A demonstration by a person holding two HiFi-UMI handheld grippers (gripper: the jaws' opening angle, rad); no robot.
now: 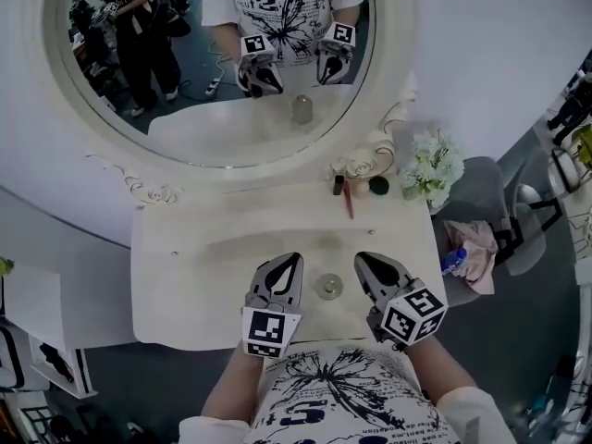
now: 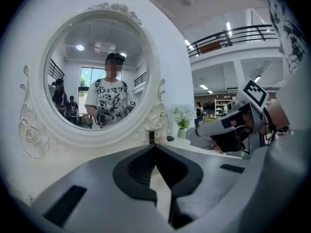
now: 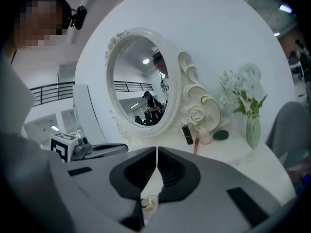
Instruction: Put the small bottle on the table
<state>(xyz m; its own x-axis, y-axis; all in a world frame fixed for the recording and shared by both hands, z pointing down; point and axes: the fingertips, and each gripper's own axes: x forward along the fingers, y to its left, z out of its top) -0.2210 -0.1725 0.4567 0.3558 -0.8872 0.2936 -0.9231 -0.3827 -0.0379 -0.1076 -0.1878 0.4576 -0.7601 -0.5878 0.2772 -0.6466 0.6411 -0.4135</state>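
Note:
The small bottle (image 1: 327, 286), clear glass with a round cap, stands upright on the white dressing table (image 1: 185, 276) near its front edge. It sits between my two grippers, touching neither as far as I can see. My left gripper (image 1: 294, 260) lies to its left with jaws shut and nothing in them; its tips (image 2: 155, 147) meet in the left gripper view. To the bottle's right, my right gripper (image 1: 362, 259) is also shut and empty, its tips (image 3: 156, 151) together. The bottle's cap (image 3: 148, 205) shows through the gap low behind those tips.
A large round mirror (image 1: 213, 44) in an ornate white frame stands at the back. At the table's back right are a dark lipstick (image 1: 339, 185), a red stick (image 1: 349, 202), a dark green lid (image 1: 378, 186) and a vase of white flowers (image 1: 431, 169). A grey chair with pink cloth (image 1: 476, 248) stands to the right.

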